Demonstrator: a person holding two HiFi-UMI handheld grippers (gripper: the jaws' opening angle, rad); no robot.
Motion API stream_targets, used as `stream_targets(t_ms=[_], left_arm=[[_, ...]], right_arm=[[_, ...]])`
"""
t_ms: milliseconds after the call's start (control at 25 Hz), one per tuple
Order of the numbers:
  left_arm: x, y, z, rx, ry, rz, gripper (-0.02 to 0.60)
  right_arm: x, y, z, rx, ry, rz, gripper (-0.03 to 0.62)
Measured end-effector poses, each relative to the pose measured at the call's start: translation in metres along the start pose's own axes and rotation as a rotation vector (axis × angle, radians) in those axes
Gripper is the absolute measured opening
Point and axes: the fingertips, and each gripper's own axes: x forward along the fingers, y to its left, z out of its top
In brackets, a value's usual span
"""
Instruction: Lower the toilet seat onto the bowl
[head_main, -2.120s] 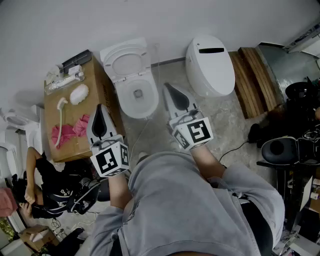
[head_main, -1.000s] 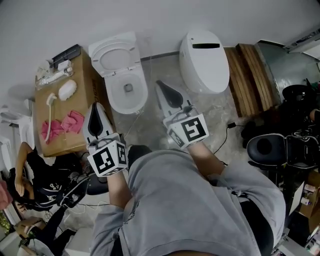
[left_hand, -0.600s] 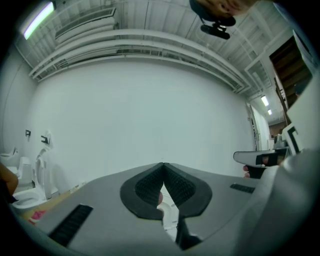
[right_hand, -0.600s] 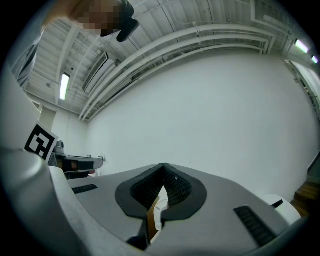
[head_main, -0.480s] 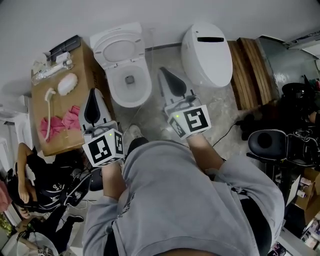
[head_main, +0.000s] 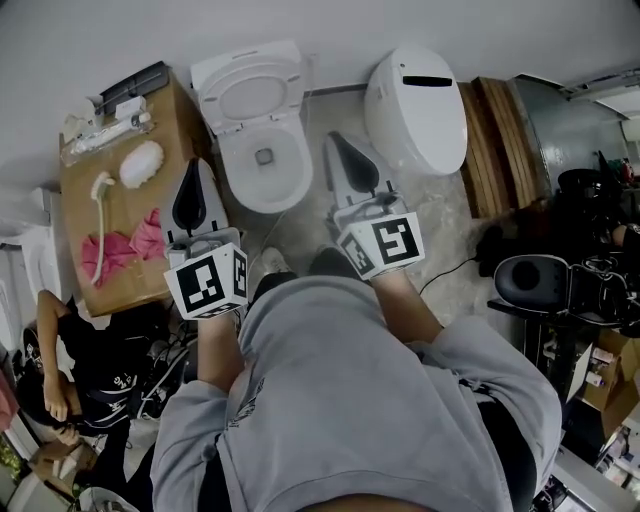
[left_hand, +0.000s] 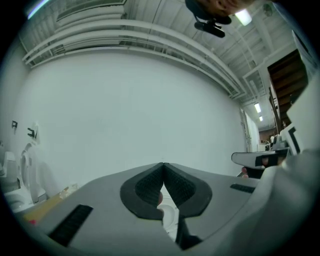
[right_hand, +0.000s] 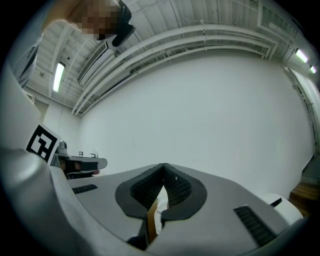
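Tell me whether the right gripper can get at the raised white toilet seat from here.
Probably yes. The right gripper hovers just right of the white toilet bowl, fingers shut and empty, and nothing stands between it and the raised white toilet seat.

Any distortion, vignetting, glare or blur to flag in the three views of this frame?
Head view: sharp and evenly lit, toilet clear, edges bent by the wide lens. Left gripper view: heavy fisheye, black vignetted corners, the shut left gripper slightly soft. Right gripper view: same fisheye and vignette, glare from a ceiling lamp, mosaic patch top left.
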Motion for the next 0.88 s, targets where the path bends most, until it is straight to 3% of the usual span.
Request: stream_targets(t_ms=[440, 880], left_arm=[[0.03, 0.013, -0.008, -0.001, 0.018, 0.017, 0.002], [0.11, -0.001, -0.008, 0.007, 0.022, 0.082, 0.002]], right_arm=[[0.041, -0.007, -0.01, 0.015, 0.01, 0.025, -0.002], [0.115, -0.057, -0.017, -0.01, 0.019, 0.125, -0.002]])
